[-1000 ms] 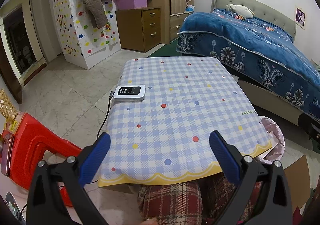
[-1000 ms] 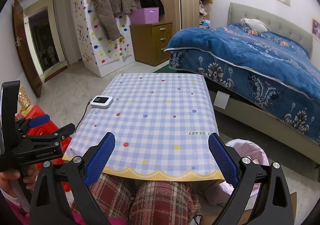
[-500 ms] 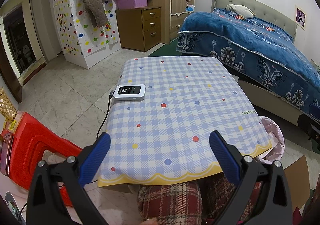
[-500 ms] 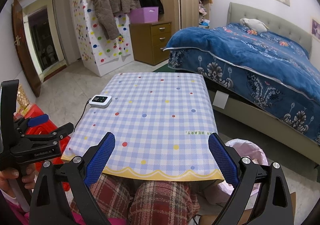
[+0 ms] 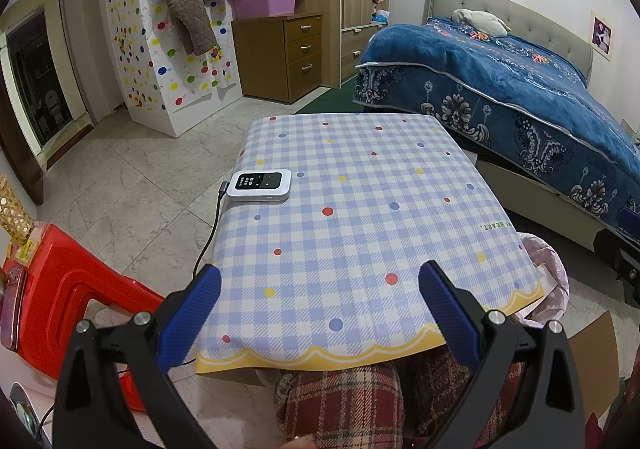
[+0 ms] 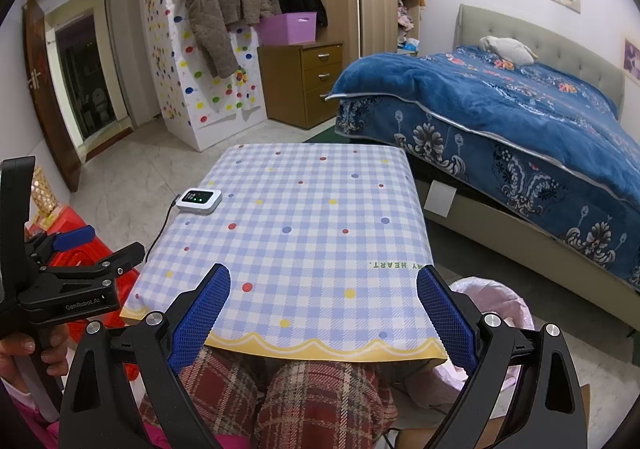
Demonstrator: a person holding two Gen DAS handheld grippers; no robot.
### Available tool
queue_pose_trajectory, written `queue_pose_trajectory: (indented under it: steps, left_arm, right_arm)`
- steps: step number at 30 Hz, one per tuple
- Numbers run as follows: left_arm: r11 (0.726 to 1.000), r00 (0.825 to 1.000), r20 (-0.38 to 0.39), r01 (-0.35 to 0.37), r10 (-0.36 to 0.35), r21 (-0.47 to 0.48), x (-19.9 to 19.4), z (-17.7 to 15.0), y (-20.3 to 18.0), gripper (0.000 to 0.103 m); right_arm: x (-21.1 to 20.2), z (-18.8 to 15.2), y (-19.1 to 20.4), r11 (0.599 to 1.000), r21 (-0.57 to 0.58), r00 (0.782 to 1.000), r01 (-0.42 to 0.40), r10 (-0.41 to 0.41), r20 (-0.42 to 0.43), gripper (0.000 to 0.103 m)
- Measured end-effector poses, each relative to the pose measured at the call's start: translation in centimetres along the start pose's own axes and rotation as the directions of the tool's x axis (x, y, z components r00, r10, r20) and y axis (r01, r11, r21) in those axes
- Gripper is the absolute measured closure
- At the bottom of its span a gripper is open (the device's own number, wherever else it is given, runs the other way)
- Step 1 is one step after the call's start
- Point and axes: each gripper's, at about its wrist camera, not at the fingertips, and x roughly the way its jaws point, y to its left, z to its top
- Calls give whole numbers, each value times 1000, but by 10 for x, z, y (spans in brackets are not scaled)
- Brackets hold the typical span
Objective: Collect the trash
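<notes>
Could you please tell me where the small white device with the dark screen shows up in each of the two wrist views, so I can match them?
Left wrist view: the white device lies left of centre, at the left edge of the checked tablecloth, its cable hanging off the side.
Right wrist view: the white device sits smaller and further left, on the same edge.
Shared landmark: the blue bed on the right.

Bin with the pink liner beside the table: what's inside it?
Only the rim of the bin and its pink liner show, past the table's right corner. Nothing is visible on the part of the liner that shows; the bottom is hidden by the table edge and the right gripper.
</notes>
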Motion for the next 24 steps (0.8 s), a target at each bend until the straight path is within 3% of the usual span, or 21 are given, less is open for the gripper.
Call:
queue_pose_trajectory:
  steps: [24]
  left_arm:
    - [1000,1000,-1,-5,5,2,0,1,0,7]
  right_arm:
    - [1,0,-1,1000,-1,1000,2,-2,-2,10]
